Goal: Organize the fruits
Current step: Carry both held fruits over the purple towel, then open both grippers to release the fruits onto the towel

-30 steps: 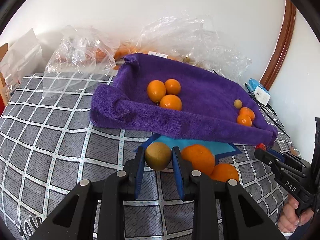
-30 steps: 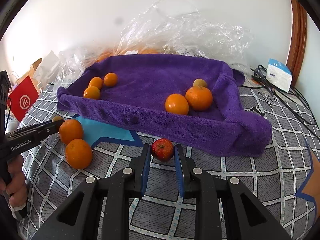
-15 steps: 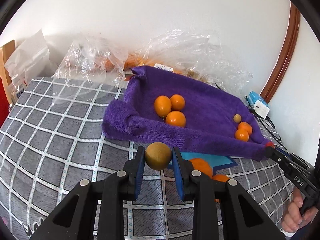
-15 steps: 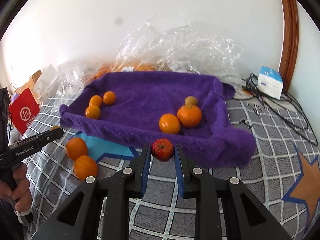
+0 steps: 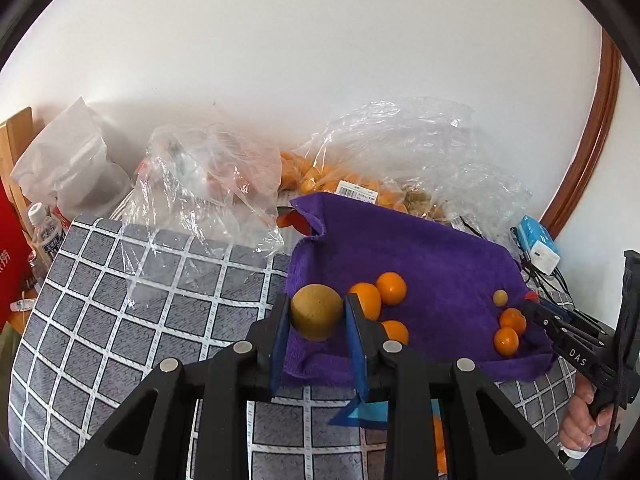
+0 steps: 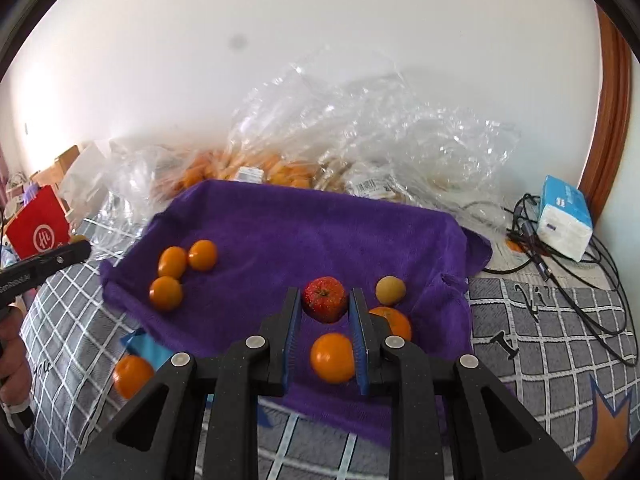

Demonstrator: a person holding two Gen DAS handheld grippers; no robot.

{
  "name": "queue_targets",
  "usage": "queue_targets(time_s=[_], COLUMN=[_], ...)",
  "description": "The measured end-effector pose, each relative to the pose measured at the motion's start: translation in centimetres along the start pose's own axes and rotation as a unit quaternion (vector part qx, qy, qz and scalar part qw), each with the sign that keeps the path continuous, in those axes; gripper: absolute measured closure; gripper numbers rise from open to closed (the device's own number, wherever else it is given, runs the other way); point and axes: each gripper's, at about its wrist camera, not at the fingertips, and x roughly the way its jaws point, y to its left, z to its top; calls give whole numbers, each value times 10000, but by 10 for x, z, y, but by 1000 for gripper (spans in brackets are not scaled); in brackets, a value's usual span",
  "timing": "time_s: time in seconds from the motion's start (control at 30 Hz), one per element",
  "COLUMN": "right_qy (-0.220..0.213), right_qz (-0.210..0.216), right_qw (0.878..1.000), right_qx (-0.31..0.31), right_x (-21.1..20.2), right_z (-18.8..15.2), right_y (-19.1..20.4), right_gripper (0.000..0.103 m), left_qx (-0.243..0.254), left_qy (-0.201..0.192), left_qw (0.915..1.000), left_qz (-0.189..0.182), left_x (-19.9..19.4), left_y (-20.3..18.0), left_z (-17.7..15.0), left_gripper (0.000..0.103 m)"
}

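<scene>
My left gripper (image 5: 316, 316) is shut on a yellow-green round fruit (image 5: 316, 312), held above the near left edge of the purple towel (image 5: 420, 248). Three oranges (image 5: 390, 288) lie on the towel just beyond it. My right gripper (image 6: 325, 302) is shut on a red apple (image 6: 325, 299), held over the right part of the purple towel (image 6: 300, 224), above two oranges (image 6: 333, 358) and beside a small yellow-green fruit (image 6: 390, 290). The right gripper also shows at the right edge of the left wrist view (image 5: 532, 308).
Clear plastic bags of fruit (image 6: 360, 152) lie behind the towel against the wall. A tissue pack (image 6: 564, 218) and cables (image 6: 576, 280) lie at the right. An orange (image 6: 132, 376) sits on the checked cover (image 5: 120, 300) by a blue patch. A red bag (image 6: 38, 222) stands at the left.
Both grippers have risen and moved forward with their fruits, from over the checked cover in front of the towel to above the towel itself.
</scene>
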Motion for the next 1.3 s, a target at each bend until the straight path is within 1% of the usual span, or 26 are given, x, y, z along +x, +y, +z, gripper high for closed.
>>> queue_targets(time_s=[0.07,0.13,0.27,0.33,0.4,0.47,0.63,0.7,0.73,0.77,0.83,0.97,1.07,1.1,1.2,1.3], right_qy=[77,251,552,584,700,779,832,844,835,819,767,687,599,557,447,344], right_qz=[-68,-151,-214,-334,-421,-372,-397,-429,-427,-425,-480,-584,-610,-605,-687,-719], right_qw=[9999,9996,9982,9976,9962,9958,9952,9951,9953,9955,9957,9959,9963,9965,9965,9966], right_qx=[-4,-29,-35,-185,-307,-293,-325,-289,-253,-227,-175,-75,72,114,180,228], right_x=[11,25,48,56,64,68,70,67,64,61,53,32,12,3,-17,-39], right_z=[3,6,9,10,11,12,12,12,12,13,13,11,8,7,4,0], right_y=[-3,-5,-10,-9,-8,-10,-10,-9,-9,-9,-8,-6,-6,-6,-3,0], right_gripper=[80,80,80,80,80,80,80,78,73,64,55,55,54,54,54,54], left_qx=[-45,-50,103,220,256,279,405,420,442,452,477,560,497,470,428,416], left_qy=[92,194,398,594,781,911,1057,1091,1109,1130,1206,1227,1230,1206,1115,980], left_qw=[9999,9998,9991,9979,9964,9953,9935,9931,9927,9924,9914,9906,9910,9914,9927,9942], left_qz=[-5,-68,-90,-90,-194,-156,89,125,152,162,160,235,202,192,164,138], left_x=[9,18,34,44,53,60,71,72,74,75,78,76,68,64,44,24], left_y=[3,3,-5,-11,-16,-20,-28,-30,-32,-33,-35,-39,-38,-38,-36,-34], left_z=[4,6,6,5,3,2,-1,-1,-2,-3,-4,-7,-6,-7,-9,-13], left_gripper=[77,77,77,77,77,77,77,77,77,77,77,77,76,73,72,66])
